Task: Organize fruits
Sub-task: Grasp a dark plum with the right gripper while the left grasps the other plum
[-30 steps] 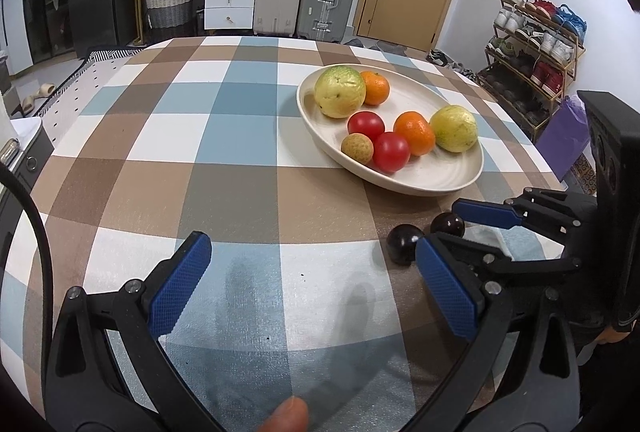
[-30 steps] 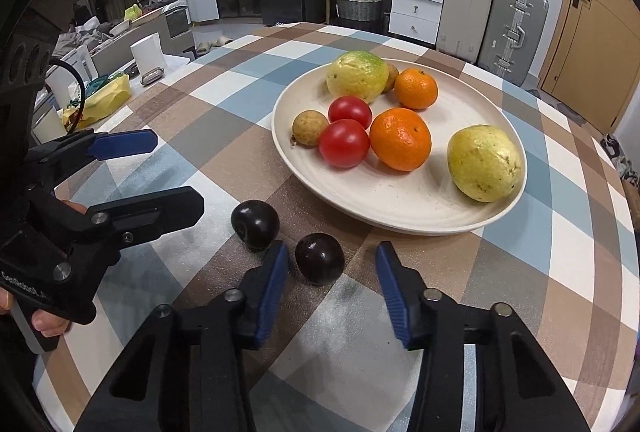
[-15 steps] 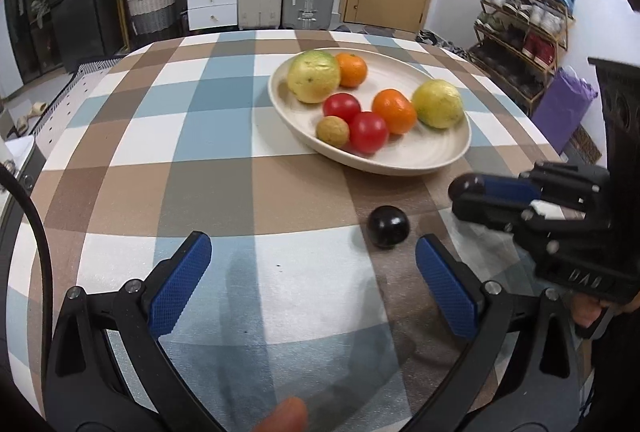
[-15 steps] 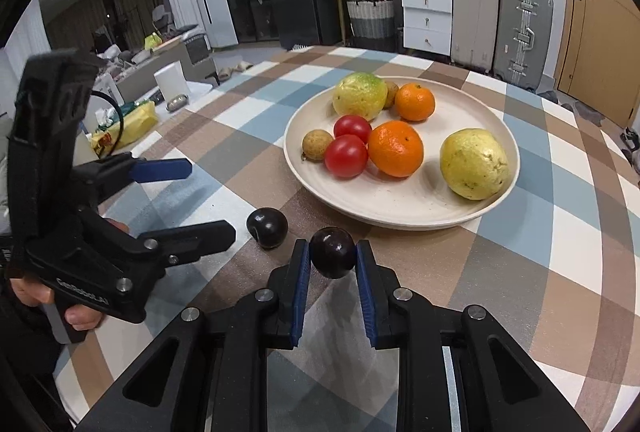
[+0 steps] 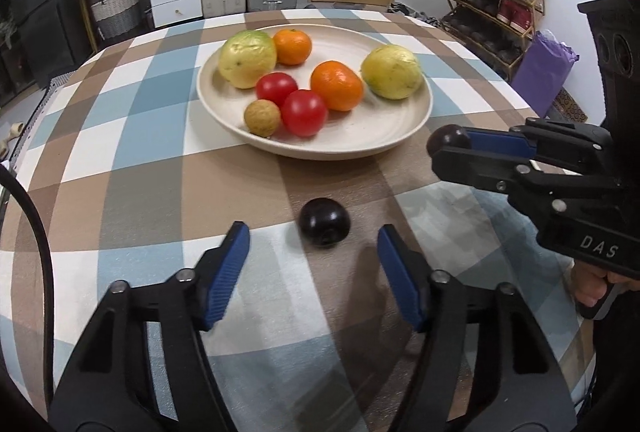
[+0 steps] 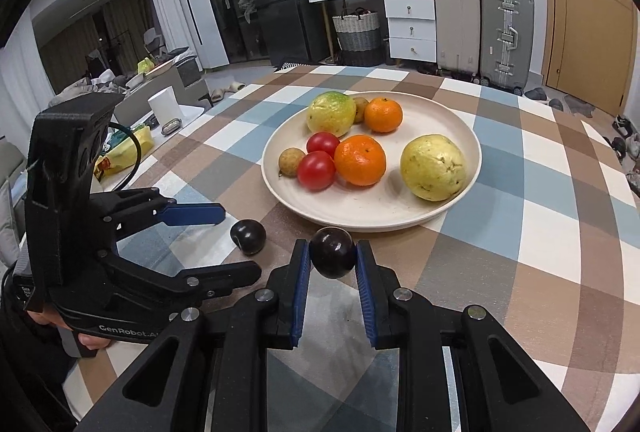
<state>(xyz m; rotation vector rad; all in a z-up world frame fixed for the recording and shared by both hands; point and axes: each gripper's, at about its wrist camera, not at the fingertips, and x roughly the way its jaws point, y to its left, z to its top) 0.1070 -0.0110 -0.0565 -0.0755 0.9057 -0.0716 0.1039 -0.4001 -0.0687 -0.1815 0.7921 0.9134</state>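
Partly hidden: plum (image 6: 333, 258) clamped in right tongs (image 6: 333, 264).

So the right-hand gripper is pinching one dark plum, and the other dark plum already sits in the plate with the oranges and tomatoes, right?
Not quite. The right gripper is indeed pinching one dark plum, but the other plum lies on the checked tablecloth, short of the plate, just ahead of the open left gripper. The left wrist view shows it.

before you stands a table (image 5: 120, 160) in a blue, brown and white checked cloth, bearing a cream plate (image 5: 416, 120) of fruit and, near its rim, one dark plum (image 5: 325, 222).
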